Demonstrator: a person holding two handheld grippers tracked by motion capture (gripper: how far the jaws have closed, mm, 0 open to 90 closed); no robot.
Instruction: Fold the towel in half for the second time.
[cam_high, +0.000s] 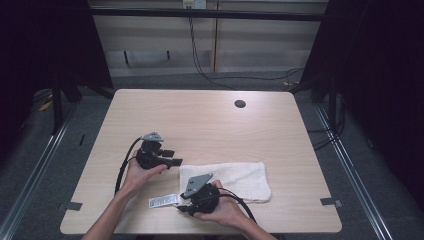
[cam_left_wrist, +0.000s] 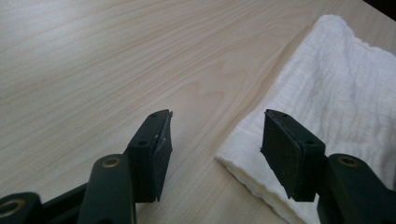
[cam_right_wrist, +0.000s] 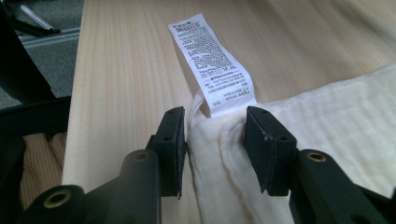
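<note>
A white towel (cam_high: 235, 177) lies folded at the front of the wooden table (cam_high: 210, 120), its long care label (cam_high: 163, 201) sticking out to the left. My right gripper (cam_high: 181, 207) is at the towel's near-left corner. In the right gripper view the jaws (cam_right_wrist: 215, 140) pinch the bunched corner of the towel (cam_right_wrist: 336, 126) just below the label (cam_right_wrist: 210, 60). My left gripper (cam_high: 172, 157) hovers at the towel's far-left corner. Its jaws (cam_left_wrist: 215, 140) stand open over bare wood, with the towel's edge (cam_left_wrist: 336, 93) under the right jaw.
A round cable hole (cam_high: 240, 104) sits near the table's back edge. Black cables (cam_high: 240, 77) run over the floor behind the table. Dark curtains hang on both sides. The table's left edge (cam_right_wrist: 77, 93) is close to the label.
</note>
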